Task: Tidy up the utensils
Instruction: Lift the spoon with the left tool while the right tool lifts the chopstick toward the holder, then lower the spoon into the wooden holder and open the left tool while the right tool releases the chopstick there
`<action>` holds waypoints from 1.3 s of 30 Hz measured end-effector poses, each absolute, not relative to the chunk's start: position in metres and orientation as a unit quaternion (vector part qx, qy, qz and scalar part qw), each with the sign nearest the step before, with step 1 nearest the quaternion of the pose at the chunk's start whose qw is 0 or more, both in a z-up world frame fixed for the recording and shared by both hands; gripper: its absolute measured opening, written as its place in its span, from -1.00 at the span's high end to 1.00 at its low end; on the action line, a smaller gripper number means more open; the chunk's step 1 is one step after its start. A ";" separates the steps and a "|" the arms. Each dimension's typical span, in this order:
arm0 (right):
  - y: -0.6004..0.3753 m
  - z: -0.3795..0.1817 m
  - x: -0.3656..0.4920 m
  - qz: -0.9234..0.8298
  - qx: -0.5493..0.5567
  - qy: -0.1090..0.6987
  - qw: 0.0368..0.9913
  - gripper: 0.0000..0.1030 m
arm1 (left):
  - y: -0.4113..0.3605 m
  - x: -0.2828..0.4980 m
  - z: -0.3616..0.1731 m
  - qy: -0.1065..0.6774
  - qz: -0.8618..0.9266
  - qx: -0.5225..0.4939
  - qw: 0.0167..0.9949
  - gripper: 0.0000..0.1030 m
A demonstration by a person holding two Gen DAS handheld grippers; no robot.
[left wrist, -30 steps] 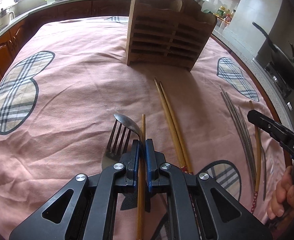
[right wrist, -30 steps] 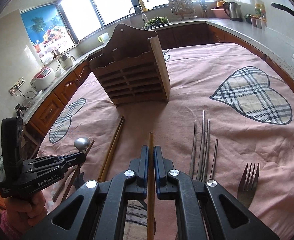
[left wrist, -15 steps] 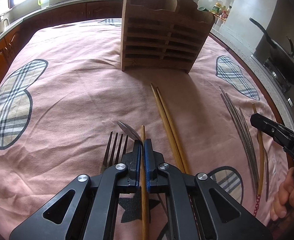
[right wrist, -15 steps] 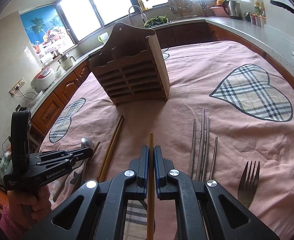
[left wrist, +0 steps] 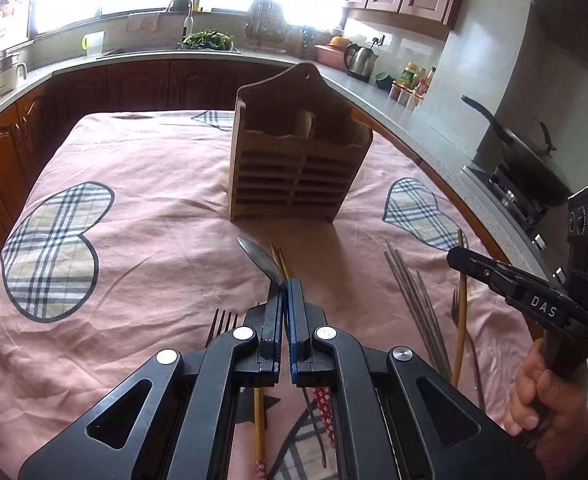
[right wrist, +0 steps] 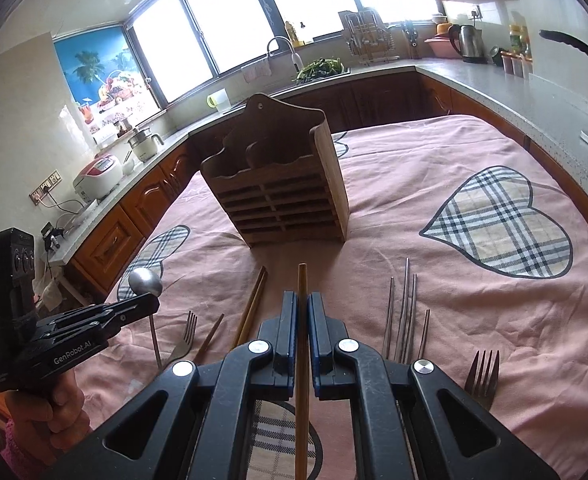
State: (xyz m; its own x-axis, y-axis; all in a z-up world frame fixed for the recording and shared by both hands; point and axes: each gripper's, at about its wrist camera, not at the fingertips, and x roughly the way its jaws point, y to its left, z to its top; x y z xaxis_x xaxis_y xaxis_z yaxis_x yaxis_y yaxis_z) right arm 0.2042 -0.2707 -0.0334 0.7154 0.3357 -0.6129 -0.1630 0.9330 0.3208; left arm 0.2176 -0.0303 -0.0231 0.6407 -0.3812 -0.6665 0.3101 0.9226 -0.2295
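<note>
My left gripper [left wrist: 285, 286] is shut on the handle of a metal spoon [left wrist: 259, 258], which hangs above the pink cloth with its bowl pointing forward; in the right wrist view its bowl [right wrist: 145, 282] sticks out past that gripper [right wrist: 149, 304]. A single wooden chopstick [right wrist: 302, 280] is clamped in my shut right gripper [right wrist: 302, 298]. The slatted wooden utensil holder [left wrist: 298, 168] stands upright ahead of both grippers, also the holder [right wrist: 277, 192] in the right wrist view. Its top compartments look open.
On the cloth lie a pair of wooden chopsticks [right wrist: 253, 304], several metal chopsticks [right wrist: 404, 312], a fork [right wrist: 482, 376] at the right and another fork [left wrist: 221, 322] at the left. Kitchen counters ring the table; a wok [left wrist: 534, 168] sits at the right.
The left gripper has risen and tilted up, lifting the spoon off the cloth and away from the fork. The right gripper has risen slightly with its chopstick.
</note>
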 end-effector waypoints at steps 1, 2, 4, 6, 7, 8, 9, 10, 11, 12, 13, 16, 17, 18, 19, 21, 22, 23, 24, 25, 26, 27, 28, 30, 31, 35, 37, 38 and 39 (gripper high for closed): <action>-0.270 -0.030 0.204 0.136 0.121 0.349 0.919 0.90 | -0.029 0.216 -0.017 0.371 -0.192 -0.049 0.907 0.97; -0.270 -0.026 0.205 0.137 0.120 0.346 0.921 0.90 | -0.028 0.216 -0.012 0.364 -0.192 -0.051 0.910 0.97; -0.270 -0.020 0.205 0.139 0.119 0.339 0.923 0.90 | -0.025 0.214 -0.002 0.351 -0.194 -0.057 0.914 0.97; -0.270 -0.013 0.206 0.139 0.116 0.331 0.926 0.90 | -0.023 0.215 0.006 0.339 -0.195 -0.061 0.918 0.97; -0.270 -0.009 0.207 0.139 0.116 0.326 0.928 0.90 | -0.022 0.215 0.009 0.333 -0.195 -0.063 0.920 0.97; -0.271 -0.005 0.207 0.138 0.116 0.321 0.930 0.90 | -0.021 0.216 0.012 0.328 -0.194 -0.064 0.923 0.97; -0.272 -0.001 0.208 0.137 0.117 0.316 0.931 0.90 | -0.020 0.217 0.015 0.323 -0.192 -0.065 0.925 0.97; -0.273 0.003 0.210 0.136 0.118 0.311 0.933 0.90 | -0.020 0.218 0.017 0.318 -0.191 -0.067 0.926 0.97; -0.273 0.007 0.211 0.135 0.119 0.306 0.935 0.90 | -0.019 0.219 0.020 0.313 -0.189 -0.069 0.928 0.97; -0.274 0.011 0.213 0.135 0.121 0.301 0.936 0.90 | -0.018 0.220 0.022 0.306 -0.186 -0.070 0.931 0.97; -0.275 0.015 0.215 0.134 0.122 0.294 0.938 0.90 | -0.018 0.221 0.024 0.299 -0.183 -0.070 0.934 0.97; -0.278 0.027 0.220 0.130 0.125 0.276 0.944 0.90 | -0.017 0.227 0.033 0.276 -0.172 -0.073 0.943 0.97; -0.279 0.031 0.223 0.129 0.126 0.270 0.946 0.90 | -0.017 0.231 0.037 0.267 -0.169 -0.073 0.946 0.97; -0.280 0.035 0.226 0.128 0.128 0.263 0.948 0.90 | -0.018 0.235 0.040 0.259 -0.164 -0.073 0.949 0.97; -0.281 0.039 0.229 0.127 0.129 0.256 0.949 0.90 | -0.017 0.239 0.045 0.249 -0.160 -0.074 0.952 0.97; -0.283 0.049 0.235 0.124 0.134 0.241 0.953 0.90 | -0.017 0.249 0.053 0.231 -0.152 -0.075 0.958 0.97; -0.284 0.054 0.239 0.122 0.136 0.233 0.955 0.90 | -0.018 0.254 0.057 0.222 -0.146 -0.073 0.961 0.97; -0.285 0.060 0.243 0.121 0.139 0.224 0.957 0.90 | -0.019 0.260 0.061 0.214 -0.140 -0.072 0.964 0.97; -0.286 0.066 0.246 0.119 0.141 0.213 0.959 0.90 | -0.020 0.266 0.065 0.205 -0.135 -0.072 0.967 0.97; -0.287 0.072 0.249 0.117 0.143 0.201 0.962 0.90 | -0.020 0.272 0.069 0.196 -0.130 -0.072 0.969 0.97; -0.288 0.078 0.252 0.115 0.146 0.190 0.964 0.90 | -0.021 0.279 0.073 0.188 -0.124 -0.072 0.972 0.97; -0.290 0.084 0.257 0.114 0.150 0.181 0.965 0.90 | -0.022 0.286 0.077 0.181 -0.120 -0.072 0.973 0.97; -0.291 0.090 0.261 0.113 0.155 0.171 0.966 0.90 | -0.022 0.292 0.081 0.174 -0.116 -0.072 0.975 0.97; -0.293 0.102 0.271 0.108 0.161 0.152 0.969 0.90 | -0.025 0.306 0.086 0.161 -0.102 -0.070 0.979 0.97; -0.294 0.107 0.276 0.106 0.165 0.143 0.970 0.90 | -0.025 0.313 0.089 0.155 -0.098 -0.070 0.981 0.97; -0.298 0.122 0.299 0.098 0.177 0.116 0.972 0.90 | -0.030 0.340 0.090 0.139 -0.082 -0.069 0.984 0.97; -0.298 0.125 0.311 0.094 0.178 0.112 0.973 0.90 | -0.035 0.354 0.087 0.137 -0.071 -0.067 0.986 0.97; -0.298 0.123 0.318 0.091 0.177 0.113 0.973 0.90 | -0.037 0.361 0.084 0.138 -0.066 -0.067 0.986 0.97; -0.297 0.120 0.324 0.090 0.177 0.115 0.973 0.90 | -0.039 0.367 0.080 0.138 -0.061 -0.067 0.986 0.97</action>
